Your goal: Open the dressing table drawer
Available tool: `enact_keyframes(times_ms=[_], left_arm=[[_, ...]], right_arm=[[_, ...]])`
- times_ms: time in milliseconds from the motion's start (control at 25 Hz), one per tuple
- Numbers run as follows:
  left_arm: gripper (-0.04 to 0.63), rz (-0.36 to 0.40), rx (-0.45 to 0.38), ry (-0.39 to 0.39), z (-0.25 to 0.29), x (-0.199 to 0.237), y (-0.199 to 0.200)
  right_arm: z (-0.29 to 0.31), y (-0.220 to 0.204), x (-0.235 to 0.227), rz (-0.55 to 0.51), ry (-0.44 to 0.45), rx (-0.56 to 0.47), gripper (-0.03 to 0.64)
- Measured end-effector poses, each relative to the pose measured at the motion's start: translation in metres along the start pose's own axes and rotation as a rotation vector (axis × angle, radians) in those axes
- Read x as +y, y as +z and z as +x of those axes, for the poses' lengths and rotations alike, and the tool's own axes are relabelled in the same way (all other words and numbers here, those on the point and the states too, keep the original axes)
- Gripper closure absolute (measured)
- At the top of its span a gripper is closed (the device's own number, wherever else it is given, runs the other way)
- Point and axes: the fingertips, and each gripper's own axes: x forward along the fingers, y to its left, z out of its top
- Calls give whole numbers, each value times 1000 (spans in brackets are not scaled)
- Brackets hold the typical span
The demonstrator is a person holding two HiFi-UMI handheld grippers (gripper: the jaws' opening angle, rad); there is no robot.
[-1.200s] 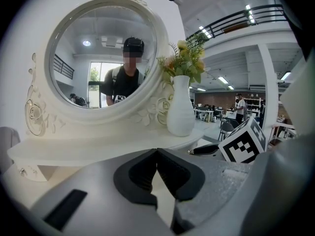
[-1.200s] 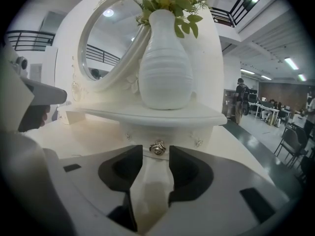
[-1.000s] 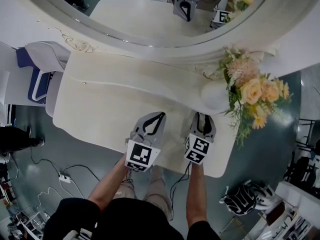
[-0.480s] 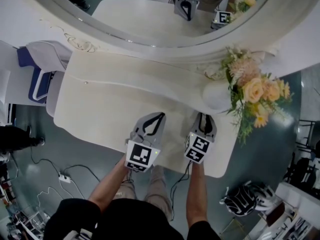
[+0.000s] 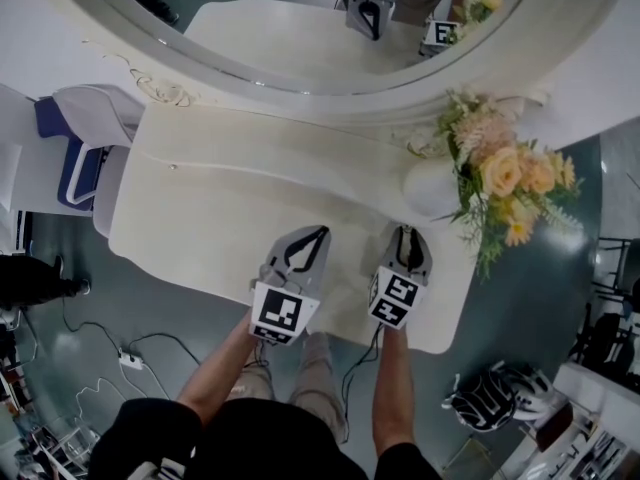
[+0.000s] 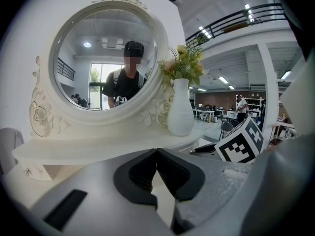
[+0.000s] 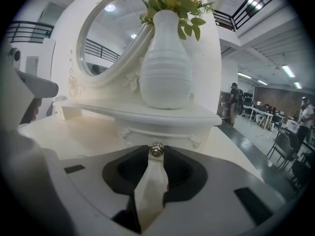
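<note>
Landmark: white ribbed ceramic vase (image 5: pixel 430 190), bulbous with a narrow neck, count one. It held one bunch of peach and yellow flowers (image 5: pixel 505 178) with green leaves. The vase stood on a raised shelf (image 7: pixel 162 113) at the back right of the cream, glossy counter (image 5: pixel 200 208), which had a curved front edge. Left of the vase: one oval mirror (image 5: pixel 290 28) in a white carved frame with scrollwork.

Directly below the vase, under the shelf's overhanging edge: one small drawer (image 7: pixel 172 132). Cream front, moulded trim ending in two small rosettes. At its centre, one small round knob (image 7: pixel 156 149), shiny metal.

Tongs, count two, grey plastic bodies with black ribbed pads.
- Right tongs (image 7: pixel 156 152): in front of the vase. The jaws had just been closing and stood narrow, pads pressed on the knob from both sides.
- Left tongs (image 6: pixel 156 152): farther from the vase, beside the right pair, over bare counter. Pad tips met, with nothing between them.
</note>
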Motion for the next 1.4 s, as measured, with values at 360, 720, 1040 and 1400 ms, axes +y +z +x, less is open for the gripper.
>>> enact_keyframes(times_ms=[360,720,1040,1400], left_arm=[[592,3,-3,-13,-4,-6,1],[592,15,-7,-26,-8,-10,2],[592,12,-2,-29,-10,-8,-2],[592,16,-2,-41,-9,-4,-4]], right_arm=[[-13,-6,4,9,9,6,520],[-19,-12,5,29,0,10,520],[-23,-13,9,43,-1,12,520],[-24,-14,8,54,-14,10,522]])
